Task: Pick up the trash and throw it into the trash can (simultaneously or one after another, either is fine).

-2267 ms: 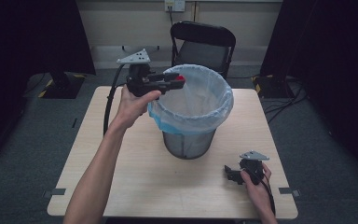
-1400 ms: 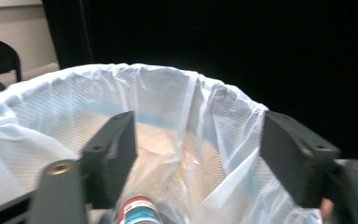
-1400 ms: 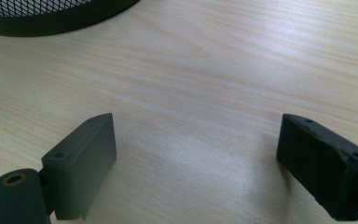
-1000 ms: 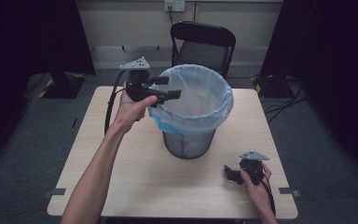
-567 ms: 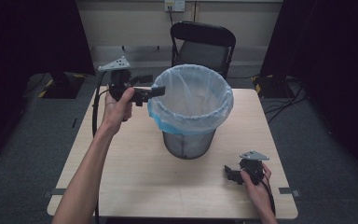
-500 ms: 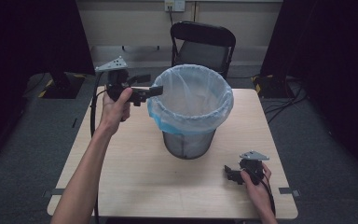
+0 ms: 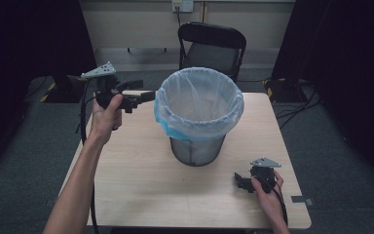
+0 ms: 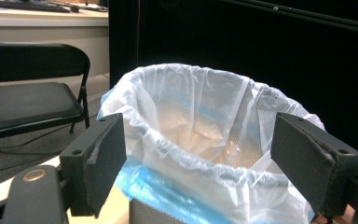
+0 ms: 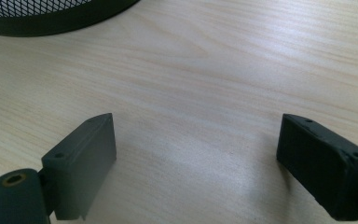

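Observation:
A black mesh waste bin (image 7: 197, 148) stands in the middle of the wooden table (image 7: 141, 180), lined with a translucent white and blue plastic bag (image 7: 199, 105) folded over its rim. My left gripper (image 7: 146, 96) is held in the air just left of the bag's rim, open and empty, jaws pointing at the bin. In the left gripper view the bag (image 8: 200, 140) lies ahead, between and beyond the spread jaws. My right gripper (image 7: 239, 181) rests low on the table at the front right, open with nothing between its fingers. The bin's base (image 9: 51, 16) shows at the top of the right gripper view.
A black folding chair (image 7: 209, 48) stands behind the table's far edge and appears as the chair (image 8: 28, 95) in the left gripper view. Dark curtains hang on both sides. Bare tabletop lies in front of and left of the bin.
My left gripper has let go of the bag's rim, opened, and drawn back to the left, away from the bin. The right gripper has stayed where it was.

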